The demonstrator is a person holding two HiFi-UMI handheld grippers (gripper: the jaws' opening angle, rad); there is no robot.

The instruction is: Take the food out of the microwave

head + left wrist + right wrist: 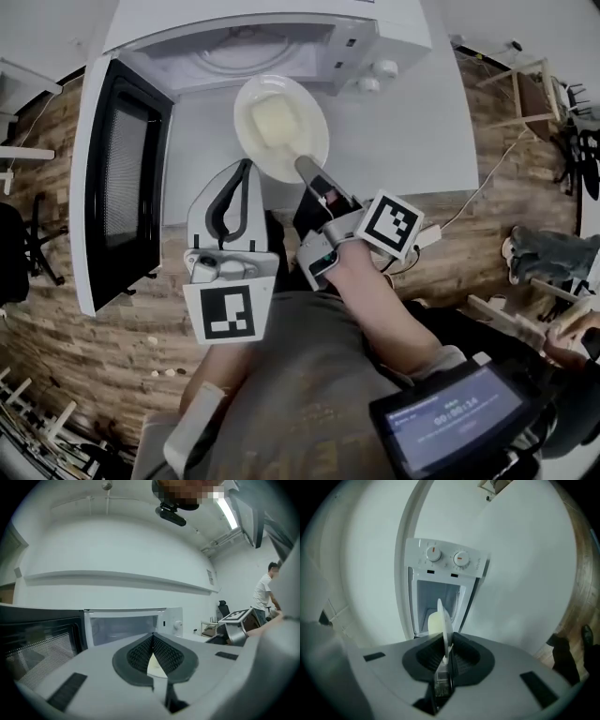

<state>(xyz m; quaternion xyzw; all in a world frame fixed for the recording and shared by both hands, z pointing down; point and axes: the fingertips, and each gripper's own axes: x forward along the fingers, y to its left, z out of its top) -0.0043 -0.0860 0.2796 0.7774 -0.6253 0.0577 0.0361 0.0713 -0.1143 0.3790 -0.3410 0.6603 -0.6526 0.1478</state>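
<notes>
A white plate [281,127] with a pale yellow lump of food [274,122] hangs just in front of the open microwave [244,47]. My right gripper [305,167] is shut on the plate's near rim. In the right gripper view the plate [444,625] stands edge-on between the pads, with the food [434,623] on its left face and the microwave [440,573] behind. My left gripper [242,169] is shut and holds nothing, its tips just left of the plate's near edge. In the left gripper view the jaws [153,637] meet, with a bit of plate [157,667] showing below them.
The microwave door [122,178] stands swung open at the left. The microwave sits on a white counter [403,141] above a wooden floor [84,356]. A screen [450,417] is at lower right. A person [265,590] stands far right in the left gripper view.
</notes>
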